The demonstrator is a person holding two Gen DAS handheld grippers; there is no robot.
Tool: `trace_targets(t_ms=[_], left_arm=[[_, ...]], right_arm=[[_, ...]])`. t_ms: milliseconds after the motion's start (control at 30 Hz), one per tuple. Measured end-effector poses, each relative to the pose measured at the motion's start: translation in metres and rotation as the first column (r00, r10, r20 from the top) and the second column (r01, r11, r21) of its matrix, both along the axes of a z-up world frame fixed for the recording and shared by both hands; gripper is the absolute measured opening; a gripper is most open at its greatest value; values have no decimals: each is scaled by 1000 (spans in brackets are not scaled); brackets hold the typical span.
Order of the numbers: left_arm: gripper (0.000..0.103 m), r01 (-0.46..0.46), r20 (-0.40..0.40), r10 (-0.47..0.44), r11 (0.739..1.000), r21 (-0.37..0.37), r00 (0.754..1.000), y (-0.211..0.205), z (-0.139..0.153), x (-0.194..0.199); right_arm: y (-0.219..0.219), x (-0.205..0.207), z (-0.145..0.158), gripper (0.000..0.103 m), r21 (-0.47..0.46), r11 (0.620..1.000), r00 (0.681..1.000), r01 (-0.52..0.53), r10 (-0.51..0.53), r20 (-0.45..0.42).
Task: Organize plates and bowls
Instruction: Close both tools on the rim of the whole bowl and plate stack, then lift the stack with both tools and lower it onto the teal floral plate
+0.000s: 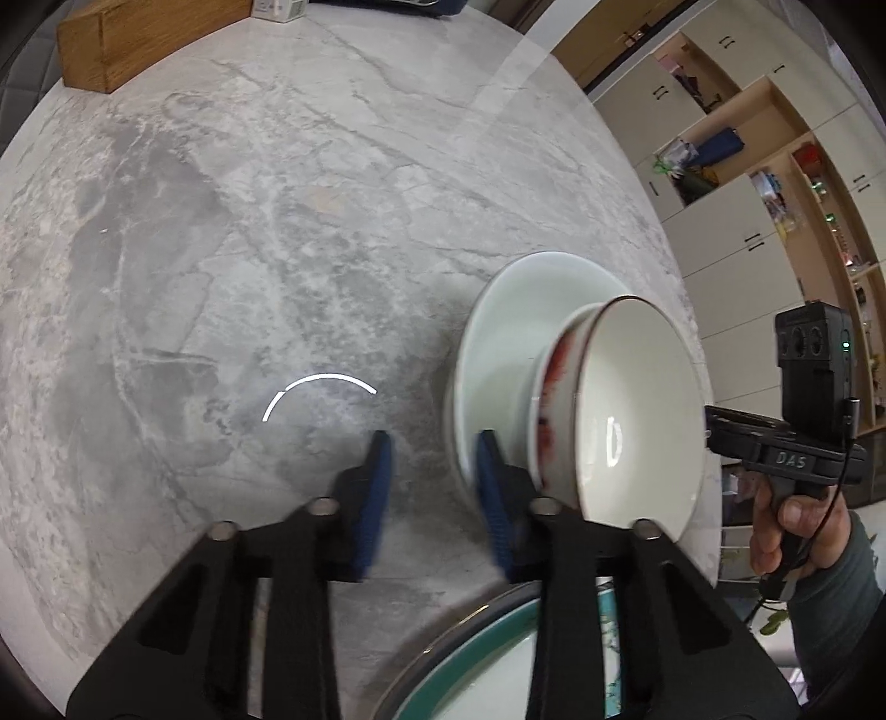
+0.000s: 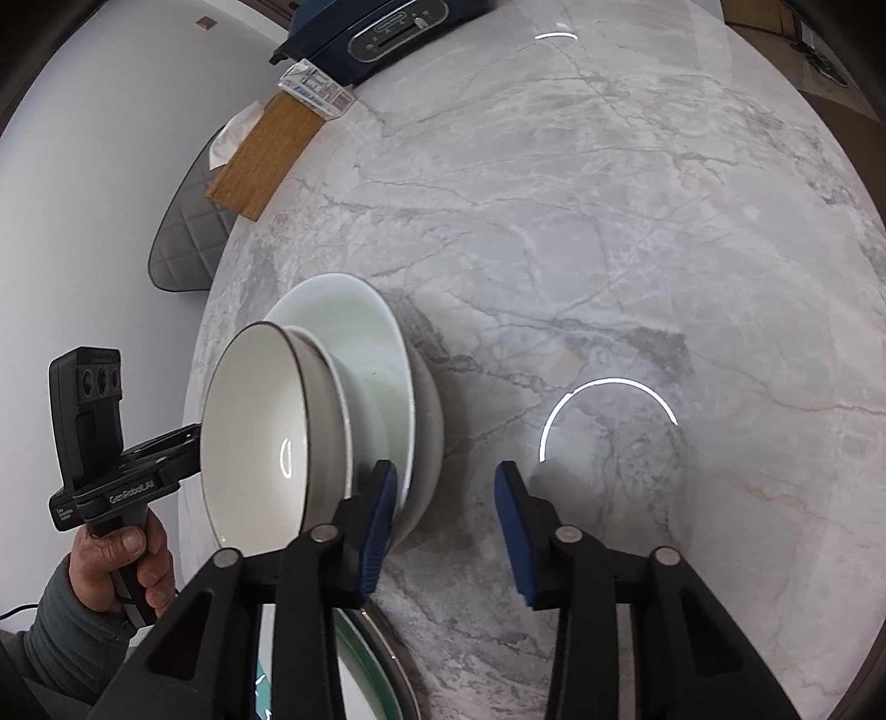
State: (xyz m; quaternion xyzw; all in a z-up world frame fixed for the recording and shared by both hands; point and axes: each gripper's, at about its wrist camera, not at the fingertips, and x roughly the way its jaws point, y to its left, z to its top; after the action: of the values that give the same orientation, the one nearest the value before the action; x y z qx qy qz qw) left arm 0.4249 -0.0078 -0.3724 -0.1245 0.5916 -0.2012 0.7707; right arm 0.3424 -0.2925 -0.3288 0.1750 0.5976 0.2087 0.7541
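A stack of white bowls sits on the marble table (image 1: 232, 232): a wide white bowl (image 1: 526, 299) with a smaller red-marked bowl (image 1: 637, 410) nested in it. The stack also shows in the right wrist view, wide bowl (image 2: 354, 315) and smaller bowl (image 2: 260, 437). My left gripper (image 1: 432, 459) is open, its right finger beside the wide bowl's rim. My right gripper (image 2: 446, 482) is open, its left finger next to the wide bowl's rim. A teal-rimmed plate (image 1: 476, 659) lies under both grippers near the table edge, also in the right wrist view (image 2: 371, 664).
A wooden block (image 2: 266, 155) and a small carton (image 2: 315, 88) lie at the table's far side by a dark blue appliance (image 2: 387, 27). A grey quilted chair (image 2: 188, 243) stands beyond the edge. Shelving cabinets (image 1: 747, 183) stand past the table.
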Motion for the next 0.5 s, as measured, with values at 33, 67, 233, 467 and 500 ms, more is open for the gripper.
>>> trace_targets(t_ms=[33,67,233,467,500], left_arm=[[19,-2,-9,1,1000,-7,1000,-2,-1,1],[19,-7,-25,7,1000,-21,1000,-1,-3,3],[22,-22,-33,21,999,-39,999,1,-7,-1],[14,0,-41,0,1000,8,999,-10,-7,-1],[11,5,-43,-5,1000,3,999,-12,-7,0]], right_arm=[[1,0,0,32,5,1000,1000,-5,5,0],[0,1,0,32,19,1000,1000,-3,3,-6],[-6,-2,-3,32,64,998,1000,14,-13,-20],[1,1,-4,32,58,998,1000,-5,7,-22],[0,2,-4,32,62,998,1000,-5,6,-24]])
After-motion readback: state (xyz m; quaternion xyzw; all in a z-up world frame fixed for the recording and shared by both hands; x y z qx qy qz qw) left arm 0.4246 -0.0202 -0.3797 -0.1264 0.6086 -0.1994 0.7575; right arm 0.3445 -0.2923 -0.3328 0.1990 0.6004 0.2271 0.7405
